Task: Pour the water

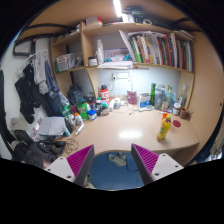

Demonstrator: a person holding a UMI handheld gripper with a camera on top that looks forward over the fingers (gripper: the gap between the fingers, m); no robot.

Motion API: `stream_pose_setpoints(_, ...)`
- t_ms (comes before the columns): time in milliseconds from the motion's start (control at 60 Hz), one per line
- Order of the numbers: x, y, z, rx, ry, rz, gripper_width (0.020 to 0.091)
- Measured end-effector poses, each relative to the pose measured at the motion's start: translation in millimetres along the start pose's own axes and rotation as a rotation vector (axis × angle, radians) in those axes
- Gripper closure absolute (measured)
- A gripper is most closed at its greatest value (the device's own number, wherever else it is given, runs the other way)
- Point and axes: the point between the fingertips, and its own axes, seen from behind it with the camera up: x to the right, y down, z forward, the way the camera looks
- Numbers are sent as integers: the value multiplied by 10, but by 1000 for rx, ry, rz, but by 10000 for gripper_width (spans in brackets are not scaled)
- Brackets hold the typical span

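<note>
Likely task object: a yellow-green bottle [164, 128] standing upright on the wooden desk [125, 135], a small red cup-like item [177, 123] just beside it. Whether the bottle holds water can't be read; its cap end is too small to make out.

Bearing from the gripper [113, 160]: the bottle lies ahead of and to the right of the fingers, well apart from them — long axis vertical, so a side-on approach looks right. My reading only; other bottles [165, 97] stand farther back by the wall, under the bookshelf [150, 48], and could equally be the target.

Gripper state: released, fingers spread wide, pink pads [150, 158] facing inward with nothing clasped. Between them shows a blue-grey chair seat [112, 168] below the desk edge.

Surroundings: clutter of containers left of centre on the desk; bags and clothing hang at far left.

Stage, judged: approach not yet begun.
</note>
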Motion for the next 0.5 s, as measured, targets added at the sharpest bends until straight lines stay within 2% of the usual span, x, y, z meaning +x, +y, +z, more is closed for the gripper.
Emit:
stream_pose_setpoints(300,124,210,208,-15,31,27,277)
stream_pose_setpoints(417,435,321,350,-1,49,55,280)
stream_pose_setpoints(500,890,382,489,33,102,48,285)
